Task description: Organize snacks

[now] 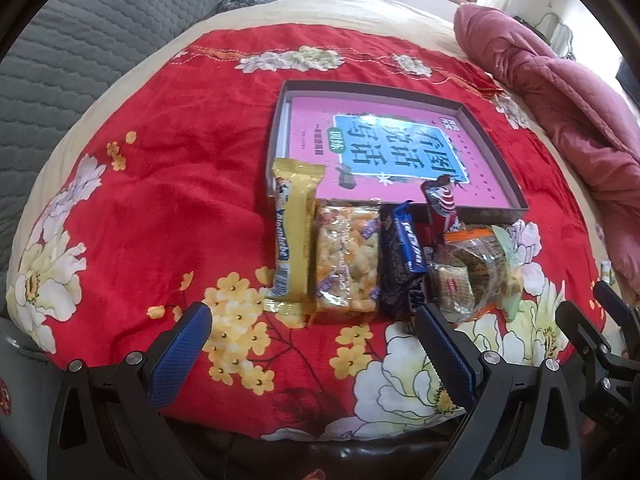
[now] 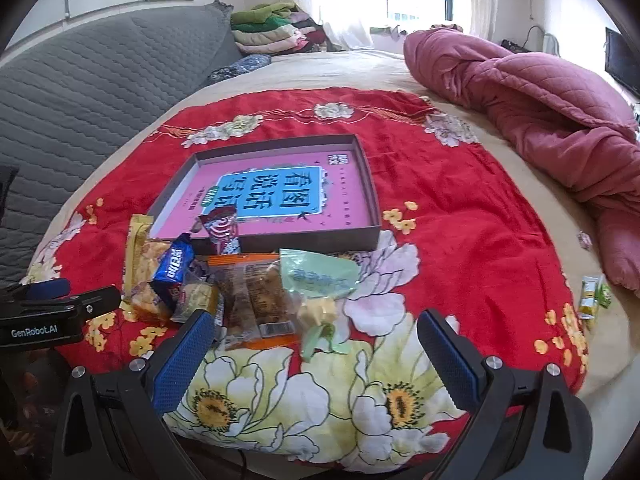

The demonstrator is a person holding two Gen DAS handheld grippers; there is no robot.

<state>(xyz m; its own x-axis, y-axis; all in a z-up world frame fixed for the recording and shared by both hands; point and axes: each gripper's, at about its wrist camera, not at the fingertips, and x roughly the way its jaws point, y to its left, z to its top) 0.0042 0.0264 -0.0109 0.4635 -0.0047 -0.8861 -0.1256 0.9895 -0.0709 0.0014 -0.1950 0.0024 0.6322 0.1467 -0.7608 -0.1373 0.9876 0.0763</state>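
Several snack packs lie in a row on a red floral blanket, just in front of a shallow brown box with a pink book in it. From the left: a gold wafer bar, a clear rice-cracker pack, a blue Oreo pack, a red candy pack leaning on the box wall, and an orange-edged clear pack with a pale green packet beside it. My left gripper is open, near the gold bar's end. My right gripper is open before the green packet.
A pink quilt is bunched at the right of the bed. A grey quilted headboard runs along the left, with folded clothes behind. Two small green-yellow sachets lie off the blanket at the right edge.
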